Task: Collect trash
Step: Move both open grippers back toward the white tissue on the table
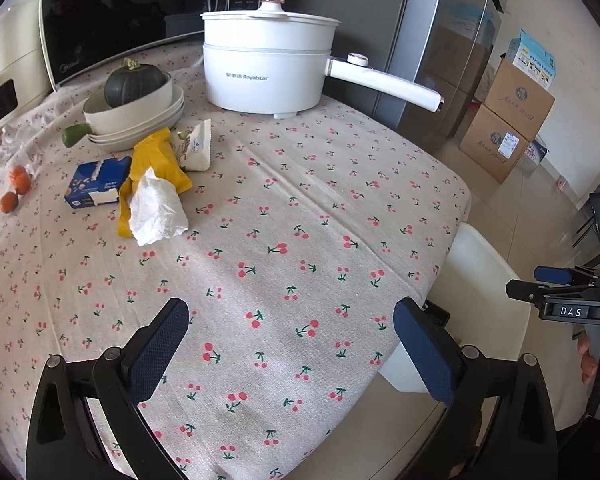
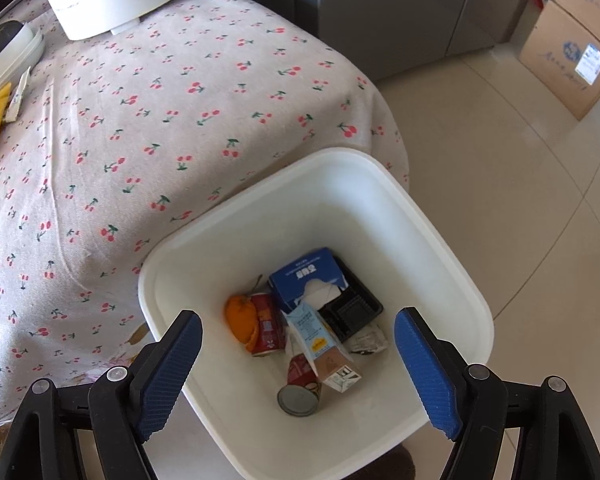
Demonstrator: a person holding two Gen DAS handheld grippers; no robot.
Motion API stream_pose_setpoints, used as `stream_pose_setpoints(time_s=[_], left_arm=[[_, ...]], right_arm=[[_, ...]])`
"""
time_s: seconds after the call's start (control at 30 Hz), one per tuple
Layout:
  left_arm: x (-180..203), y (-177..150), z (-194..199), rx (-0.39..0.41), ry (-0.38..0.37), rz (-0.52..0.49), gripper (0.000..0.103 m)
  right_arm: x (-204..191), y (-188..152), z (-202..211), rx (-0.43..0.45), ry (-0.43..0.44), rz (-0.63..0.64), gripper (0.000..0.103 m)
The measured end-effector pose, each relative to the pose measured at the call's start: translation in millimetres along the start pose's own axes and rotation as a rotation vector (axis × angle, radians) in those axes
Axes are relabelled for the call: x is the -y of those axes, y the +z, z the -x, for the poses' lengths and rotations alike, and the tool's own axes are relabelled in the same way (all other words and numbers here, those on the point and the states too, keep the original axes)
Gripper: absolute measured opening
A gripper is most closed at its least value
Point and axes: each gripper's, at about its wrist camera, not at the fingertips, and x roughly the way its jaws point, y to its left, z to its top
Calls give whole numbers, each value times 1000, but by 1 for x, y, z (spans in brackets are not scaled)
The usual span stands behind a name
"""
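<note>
My left gripper (image 1: 292, 344) hangs open and empty over the cherry-print tablecloth (image 1: 300, 208). Far left on the table lie a crumpled white tissue (image 1: 158, 210), a yellow wrapper (image 1: 156, 168), a white snack packet (image 1: 196, 146) and a blue tissue box (image 1: 96, 184). My right gripper (image 2: 298, 368) is open above the white bin (image 2: 452, 264) beside the table, with nothing between its pads. In the bin lie a blue tissue box (image 2: 308, 276), a black tray (image 2: 352, 308), orange peel (image 2: 242, 320), red cans (image 2: 268, 328) and a small carton (image 2: 320, 344).
A white electric pot (image 1: 268, 68) stands at the table's back, with stacked bowls holding a dark squash (image 1: 134, 84) to its left. Small oranges (image 1: 16, 188) lie at the far left. A microwave (image 1: 100, 20), a fridge (image 1: 428, 40) and cardboard boxes (image 1: 508, 120) stand beyond.
</note>
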Motion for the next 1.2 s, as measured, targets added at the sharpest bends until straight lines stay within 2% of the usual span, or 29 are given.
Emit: stream_pose_setpoints(time_s=[0.2, 0.33, 0.43, 0.73, 0.93, 1.07, 1.2], left_arm=[[-34, -1, 17, 7, 37, 33, 103], [-58, -4, 28, 11, 66, 58, 103], [-79, -8, 37, 13, 89, 87, 103], [-149, -25, 56, 7, 191, 181, 103], [-197, -32, 65, -2, 255, 312, 103], [-220, -34, 69, 1, 256, 392, 103], [-229, -33, 70, 3, 242, 418, 103]], right_arm=[[-44, 16, 8, 24, 29, 65, 86], [-78, 25, 11, 40, 46, 121, 98], [-106, 32, 14, 63, 38, 168, 102], [-173, 51, 7, 79, 77, 191, 102], [-219, 61, -6, 57, 130, 213, 102], [-255, 69, -21, 43, 175, 235, 102], [-291, 78, -37, 53, 214, 243, 102]])
